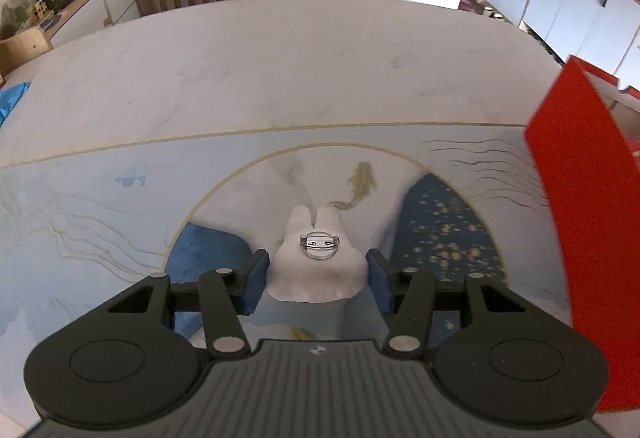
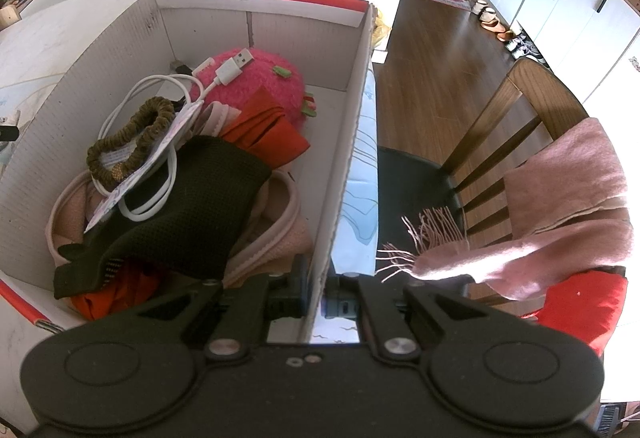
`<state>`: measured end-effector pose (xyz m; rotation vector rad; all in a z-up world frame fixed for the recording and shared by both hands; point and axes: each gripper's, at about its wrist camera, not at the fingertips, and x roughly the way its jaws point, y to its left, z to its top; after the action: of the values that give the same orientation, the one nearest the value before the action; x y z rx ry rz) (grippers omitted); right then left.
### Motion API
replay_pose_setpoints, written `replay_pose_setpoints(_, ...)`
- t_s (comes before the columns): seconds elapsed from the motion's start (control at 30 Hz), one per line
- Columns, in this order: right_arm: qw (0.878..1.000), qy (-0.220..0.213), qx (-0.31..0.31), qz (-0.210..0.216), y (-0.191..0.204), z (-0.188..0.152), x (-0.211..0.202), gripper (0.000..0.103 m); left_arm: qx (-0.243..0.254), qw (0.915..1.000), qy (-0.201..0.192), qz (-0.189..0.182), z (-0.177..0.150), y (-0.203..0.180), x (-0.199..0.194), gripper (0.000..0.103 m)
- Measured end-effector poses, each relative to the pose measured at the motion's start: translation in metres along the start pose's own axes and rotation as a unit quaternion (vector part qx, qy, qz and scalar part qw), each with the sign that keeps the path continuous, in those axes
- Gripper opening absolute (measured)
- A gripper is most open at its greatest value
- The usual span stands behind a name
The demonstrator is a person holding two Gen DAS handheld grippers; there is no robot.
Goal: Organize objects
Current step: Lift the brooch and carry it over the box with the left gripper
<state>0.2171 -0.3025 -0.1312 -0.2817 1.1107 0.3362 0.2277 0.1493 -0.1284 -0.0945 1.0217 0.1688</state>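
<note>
White felt, rabbit-eared, the brooch (image 1: 318, 264) is lying pin-side up on the patterned blue mat (image 1: 100, 206) covering the desk (image 1: 240, 70), sitting right between the blue pads of the left tongs (image 1: 316, 274), which are standing wide and not quite touching it. The right tongs (image 2: 316, 288) are pinching narrow on the near wall of the red-and-white cardboard box (image 2: 352, 126), where a white USB cable (image 2: 168, 142), brown scrunchie (image 2: 132, 142) and dark knitted cloth (image 2: 180, 214) are lying piled.
</note>
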Motion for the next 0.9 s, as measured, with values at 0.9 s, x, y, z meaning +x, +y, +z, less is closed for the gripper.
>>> replay_pose_setpoints(0.9,1.000,-0.001,0.002,0.003,0.004,0.003,0.003,0.006,0.142,0.9745,-0.050,-0.166,0.021,-0.151,-0.109,0.052)
